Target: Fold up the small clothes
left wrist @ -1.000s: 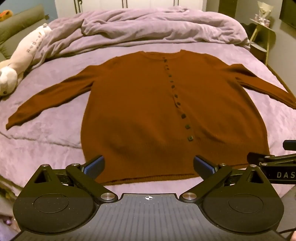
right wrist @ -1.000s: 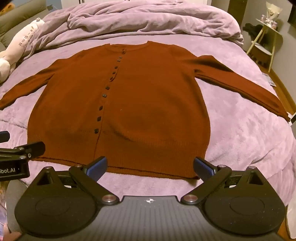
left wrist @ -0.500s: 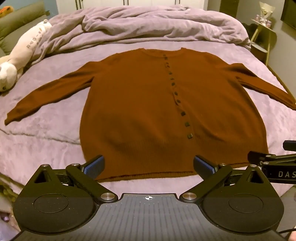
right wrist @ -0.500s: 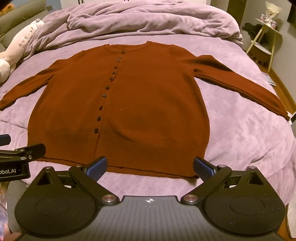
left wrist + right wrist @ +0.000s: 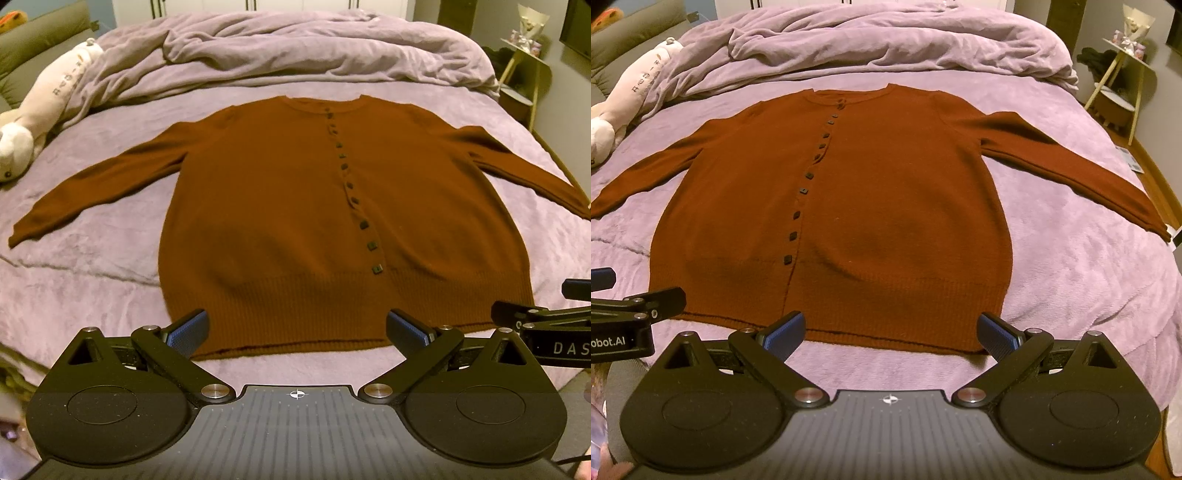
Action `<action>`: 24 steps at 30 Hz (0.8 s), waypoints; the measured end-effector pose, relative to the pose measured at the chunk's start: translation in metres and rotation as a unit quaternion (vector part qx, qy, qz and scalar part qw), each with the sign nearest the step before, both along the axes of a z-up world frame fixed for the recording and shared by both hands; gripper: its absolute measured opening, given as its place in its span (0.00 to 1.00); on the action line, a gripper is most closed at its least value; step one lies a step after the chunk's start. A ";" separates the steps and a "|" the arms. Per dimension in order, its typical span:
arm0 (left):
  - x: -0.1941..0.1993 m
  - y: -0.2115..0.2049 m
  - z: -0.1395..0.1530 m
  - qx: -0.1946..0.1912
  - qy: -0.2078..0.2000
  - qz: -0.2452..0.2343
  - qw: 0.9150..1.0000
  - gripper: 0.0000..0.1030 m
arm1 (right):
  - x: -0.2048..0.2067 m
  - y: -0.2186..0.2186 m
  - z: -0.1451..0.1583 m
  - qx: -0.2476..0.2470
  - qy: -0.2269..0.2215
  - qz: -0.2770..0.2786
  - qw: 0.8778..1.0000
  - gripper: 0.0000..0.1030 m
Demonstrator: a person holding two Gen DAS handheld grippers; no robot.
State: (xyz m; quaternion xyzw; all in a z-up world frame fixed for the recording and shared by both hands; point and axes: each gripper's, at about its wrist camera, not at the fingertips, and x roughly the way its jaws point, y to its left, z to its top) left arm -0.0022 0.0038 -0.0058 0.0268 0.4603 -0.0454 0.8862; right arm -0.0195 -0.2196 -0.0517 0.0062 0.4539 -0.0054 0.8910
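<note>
**Cardigan spread flat on the bed, both tongs apart at its hem**

A rust-brown cardigan [image 5: 280,221] lies face up and buttoned on the bed [image 5: 92,280], which is covered in a lilac blanket. Its neckline points to the far side and its ribbed hem [image 5: 886,314] runs along the near edge. Both sleeves stretch out sideways, the left sleeve [image 5: 96,188] towards the left edge of the bed and the right sleeve [image 5: 1082,170] towards the right edge. A row of dark buttons [image 5: 354,201] runs from collar to hem.

The left tongs [image 5: 297,330] hover just near of the hem, fingers wide apart and holding nothing. The right tongs [image 5: 890,332] hover likewise, wide apart and empty, over the right part of the hem.

A crumpled duvet [image 5: 303,48] is bunched across the far side of the bed. A white plush toy [image 5: 40,110] lies at the far left. A small side table [image 5: 1123,74] stands beyond the bed at far right.
</note>
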 end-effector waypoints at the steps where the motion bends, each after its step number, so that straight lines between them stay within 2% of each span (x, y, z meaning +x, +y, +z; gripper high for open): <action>1: 0.000 0.000 0.000 0.000 0.000 0.000 1.000 1.00 | 0.000 0.000 -0.001 0.001 0.000 0.000 1.000 0.96; 24: -0.003 -0.001 -0.001 -0.001 0.001 0.002 1.000 1.00 | -0.005 0.000 0.002 0.010 -0.010 0.003 1.000 0.96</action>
